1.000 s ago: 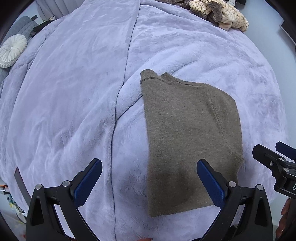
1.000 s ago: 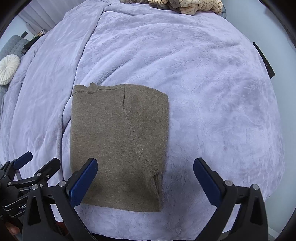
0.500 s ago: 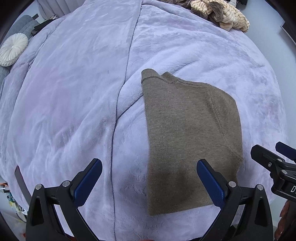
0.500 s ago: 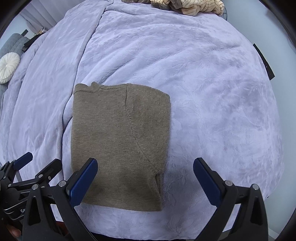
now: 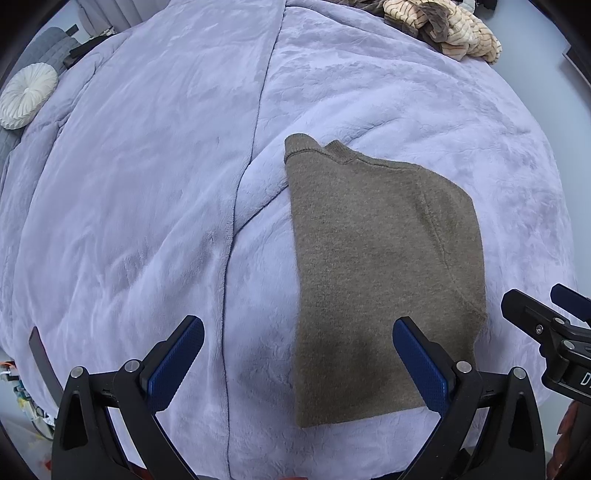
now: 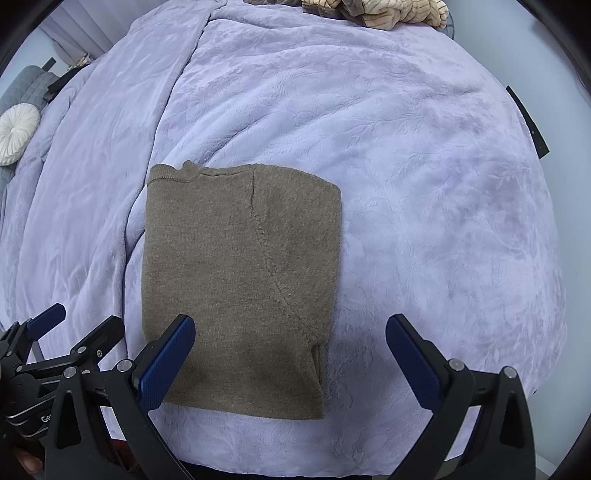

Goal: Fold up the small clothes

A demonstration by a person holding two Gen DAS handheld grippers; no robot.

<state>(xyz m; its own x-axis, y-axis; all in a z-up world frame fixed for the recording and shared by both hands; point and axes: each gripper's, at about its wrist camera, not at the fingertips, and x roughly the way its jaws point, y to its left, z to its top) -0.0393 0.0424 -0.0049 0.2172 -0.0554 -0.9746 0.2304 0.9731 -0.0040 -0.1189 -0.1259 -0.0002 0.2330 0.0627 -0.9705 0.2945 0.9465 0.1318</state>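
A small olive-brown knitted sweater (image 5: 384,266) lies folded into a rectangle on the lilac blanket; it also shows in the right wrist view (image 6: 240,280). My left gripper (image 5: 295,362) is open and empty, hovering above the sweater's near left edge. My right gripper (image 6: 291,362) is open and empty, hovering above the sweater's near right corner. Each gripper shows at the edge of the other's view, the right one as black parts at the right (image 5: 546,332) and the left one at the lower left (image 6: 48,350).
The lilac plush blanket (image 5: 129,184) covers the bed, with a seam fold (image 5: 236,206) left of the sweater. A heap of beige striped clothes (image 5: 443,26) lies at the far edge. A round white cushion (image 5: 26,96) sits far left.
Both grippers have drifted slightly back and up, so the sweater sits a little further off in view. The sweater itself has not moved.
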